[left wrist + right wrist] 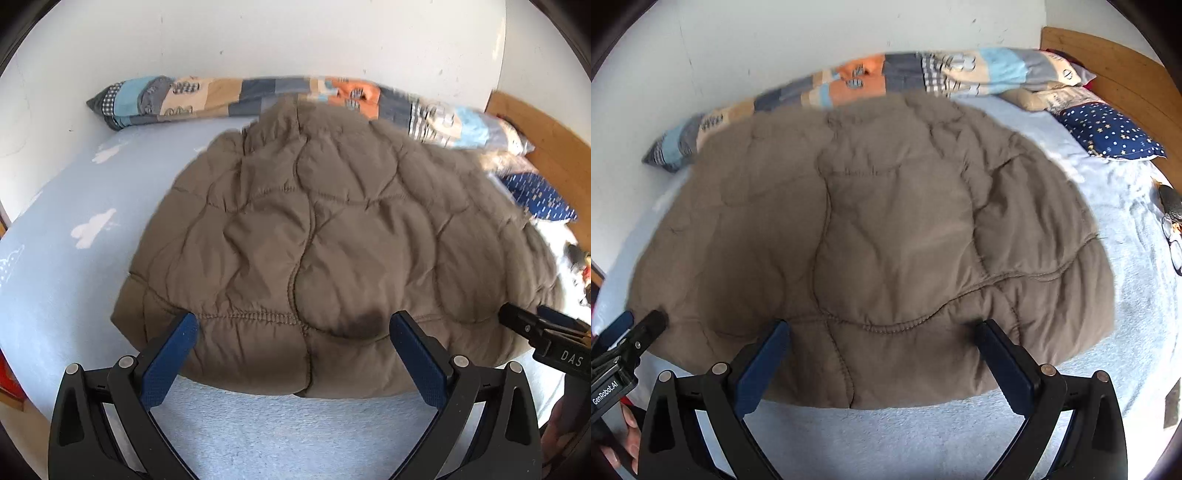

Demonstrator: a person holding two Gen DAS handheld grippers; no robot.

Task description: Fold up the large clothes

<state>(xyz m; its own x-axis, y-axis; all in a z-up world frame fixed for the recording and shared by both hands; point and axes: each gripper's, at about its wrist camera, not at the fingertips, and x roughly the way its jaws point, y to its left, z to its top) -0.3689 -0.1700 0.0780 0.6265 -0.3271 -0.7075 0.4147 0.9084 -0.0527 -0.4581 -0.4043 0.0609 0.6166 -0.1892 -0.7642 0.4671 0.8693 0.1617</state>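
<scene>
My left claw (291, 323) and right claw (882, 330) both hang spread wide, gripping nothing, above the near hem of the brown quilted jacket (332, 236) lying flat on the bed (66, 266) ahead. Their bodies read "DAS" and "GenRobot.AI"; further lettering is probably cut off.

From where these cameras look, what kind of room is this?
Most likely a bedroom. A brown quilted jacket lies spread on a bed's light blue sheet, with a patchwork duvet rolled along the white wall, a starry navy pillow and a wooden headboard.
</scene>
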